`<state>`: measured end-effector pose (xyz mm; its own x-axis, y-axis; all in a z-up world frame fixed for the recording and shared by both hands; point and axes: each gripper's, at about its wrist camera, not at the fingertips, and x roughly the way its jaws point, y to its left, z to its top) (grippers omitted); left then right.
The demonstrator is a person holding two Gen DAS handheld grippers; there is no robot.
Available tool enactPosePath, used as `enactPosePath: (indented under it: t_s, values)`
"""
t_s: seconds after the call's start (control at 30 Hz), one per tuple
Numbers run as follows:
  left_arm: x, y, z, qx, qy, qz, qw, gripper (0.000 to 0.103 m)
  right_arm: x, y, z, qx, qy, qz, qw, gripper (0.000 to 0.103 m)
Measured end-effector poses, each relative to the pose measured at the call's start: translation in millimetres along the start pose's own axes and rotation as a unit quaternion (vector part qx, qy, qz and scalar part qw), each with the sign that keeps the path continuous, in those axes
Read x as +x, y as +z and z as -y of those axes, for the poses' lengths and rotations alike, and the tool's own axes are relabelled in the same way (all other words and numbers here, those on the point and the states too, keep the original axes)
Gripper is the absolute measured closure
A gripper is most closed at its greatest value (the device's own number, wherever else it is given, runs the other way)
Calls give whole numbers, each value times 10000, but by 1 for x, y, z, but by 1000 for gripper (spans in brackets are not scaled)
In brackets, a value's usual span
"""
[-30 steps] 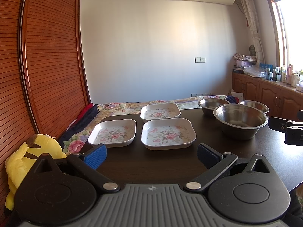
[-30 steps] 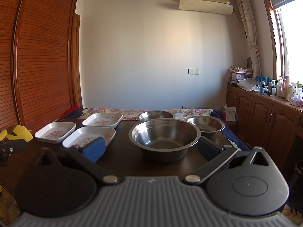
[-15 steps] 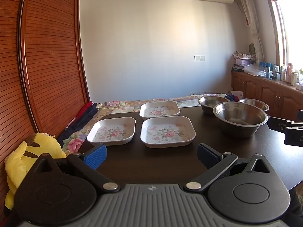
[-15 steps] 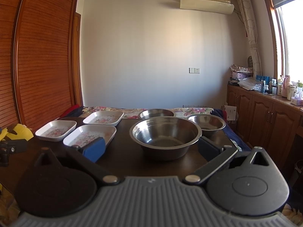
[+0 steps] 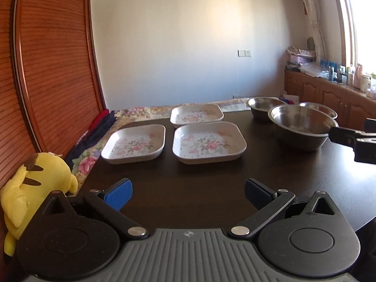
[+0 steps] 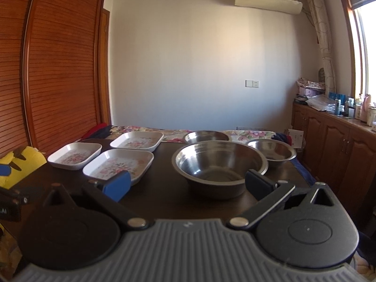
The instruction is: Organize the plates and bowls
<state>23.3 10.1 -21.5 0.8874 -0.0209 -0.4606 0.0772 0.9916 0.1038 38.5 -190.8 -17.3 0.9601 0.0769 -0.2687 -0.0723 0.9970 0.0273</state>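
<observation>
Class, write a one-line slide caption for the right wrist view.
Open right gripper faces the large steel bowl, three floral plates to its left on the dark table.

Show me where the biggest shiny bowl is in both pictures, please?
Left wrist view: the biggest steel bowl sits at the right of the table, in front of two smaller bowls.
Right wrist view: the same bowl is in the middle, straight ahead of the right hand-held gripper.
Shared landmark: the nearest flowered plate lies just left of the bowl in both.
</observation>
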Motion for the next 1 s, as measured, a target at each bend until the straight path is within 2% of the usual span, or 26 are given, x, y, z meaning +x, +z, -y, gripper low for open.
enactPosePath:
  t_s: [0.13,0.27,0.6,1.0]
  values:
    - [9,1,-7,-62,-88,-137,9998,0,15,1,-8,-35,123,-84,9999,0]
    - [15,6,-11,23,-8,-231,9997,0,28,2,-18,-139,282,-190,9993,0]
    - [35,25,-20,289,-51,-303,9991,0,57,21,-43,-446,731,-357,9957,0]
    - [76,53,-53,255,-110,-375,9989,0,99,28,-66,-492,1087,-795,9897,2]
